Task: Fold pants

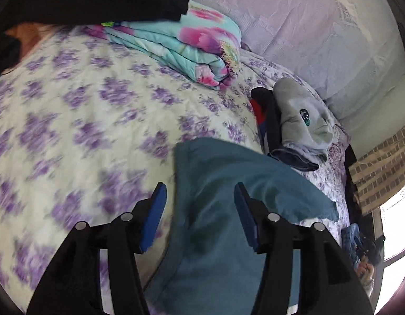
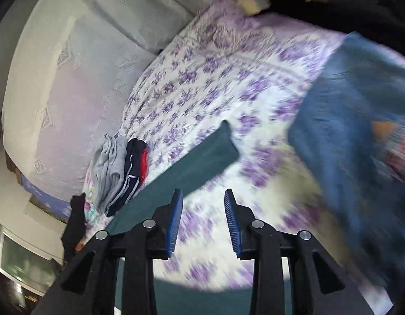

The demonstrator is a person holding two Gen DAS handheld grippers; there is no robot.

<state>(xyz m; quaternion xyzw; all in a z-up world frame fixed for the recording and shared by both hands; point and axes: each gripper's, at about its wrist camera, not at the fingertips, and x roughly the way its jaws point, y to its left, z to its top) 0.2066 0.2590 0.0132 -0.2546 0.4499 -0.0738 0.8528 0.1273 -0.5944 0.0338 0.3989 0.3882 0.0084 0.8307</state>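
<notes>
The jaws of the left gripper [image 1: 199, 191] stand apart and grasp nothing; the teal pants [image 1: 215, 183] lie flat on the bed under them, not pressed by the blue pads. The jaws of the right gripper [image 2: 203, 197] are also released, with only the bedsheet [image 2: 202, 92] showing between them; one long teal leg of the pants [image 2: 192, 165] runs just beside its left finger. No container is in sight. The bed carries a white sheet with purple flowers [image 1: 84, 105]. On it lie a folded turquoise blanket with pink flowers [image 1: 181, 47], a grey garment [image 1: 304, 115] on top of a dark one with a red part [image 1: 265, 115], and a blue denim piece [image 2: 359, 131], blurred. Behind the bed stands a pale padded headboard [image 1: 294, 26]. A window [image 1: 394, 225] is at the right edge of the left view.
</notes>
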